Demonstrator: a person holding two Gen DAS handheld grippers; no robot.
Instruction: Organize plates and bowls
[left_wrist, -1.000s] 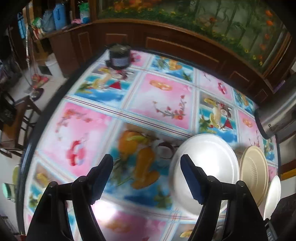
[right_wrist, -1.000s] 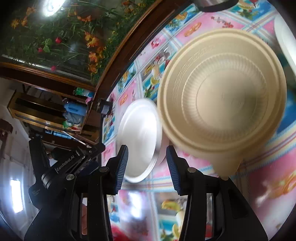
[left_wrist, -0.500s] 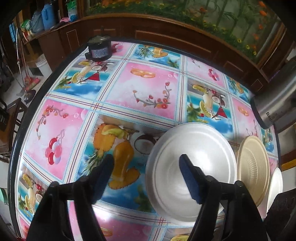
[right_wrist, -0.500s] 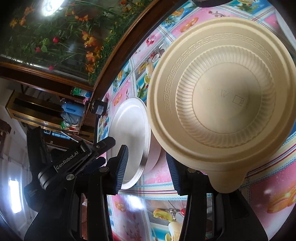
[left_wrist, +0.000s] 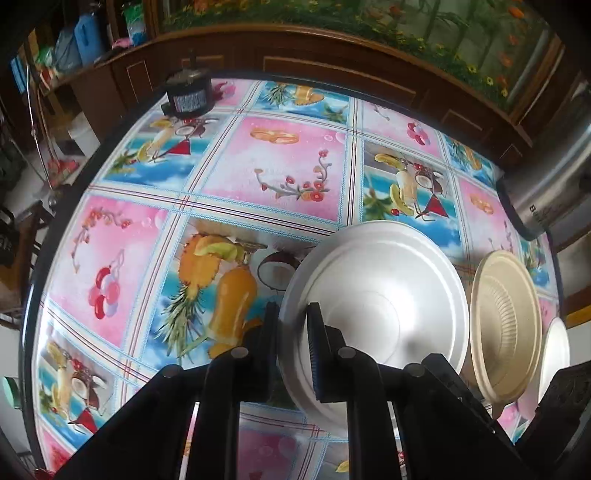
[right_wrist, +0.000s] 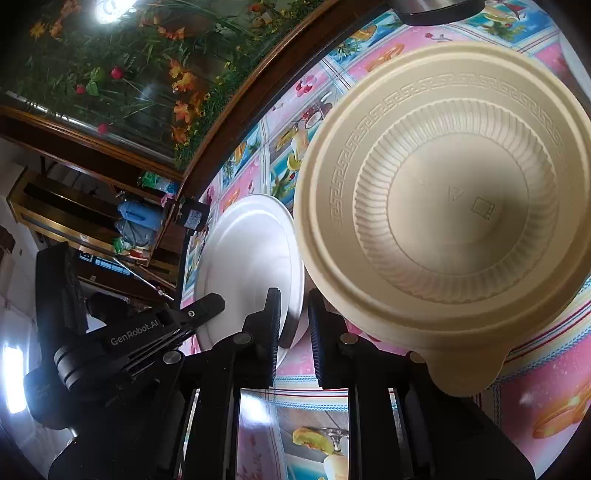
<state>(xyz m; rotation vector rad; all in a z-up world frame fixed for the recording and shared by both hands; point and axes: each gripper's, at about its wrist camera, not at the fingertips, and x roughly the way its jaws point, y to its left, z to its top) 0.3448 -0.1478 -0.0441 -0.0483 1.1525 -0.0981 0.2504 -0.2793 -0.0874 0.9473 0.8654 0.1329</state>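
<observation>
A large white plate (left_wrist: 384, 306) lies on the flowered tablecloth (left_wrist: 280, 173). My left gripper (left_wrist: 291, 332) is shut on its near-left rim. To its right stands a cream ribbed bowl (left_wrist: 506, 325), and a smaller white dish (left_wrist: 554, 354) at the far right edge. In the right wrist view the cream bowl (right_wrist: 450, 210) fills the upper right and the white plate (right_wrist: 247, 258) lies left of it. My right gripper (right_wrist: 293, 321) has its jaws a small gap apart, around the white plate's rim, beside the bowl. The left gripper's body (right_wrist: 129, 339) shows at lower left.
A steel pot (left_wrist: 554, 177) stands at the table's right edge. A black round device (left_wrist: 188, 96) sits at the far left corner. Dark wooden cabinets (left_wrist: 332, 62) run behind the table. A chair (left_wrist: 22, 240) stands off the left edge.
My left gripper moved right onto the white plate and closed on its rim. My right gripper came closer to the cream bowl and its jaws narrowed.
</observation>
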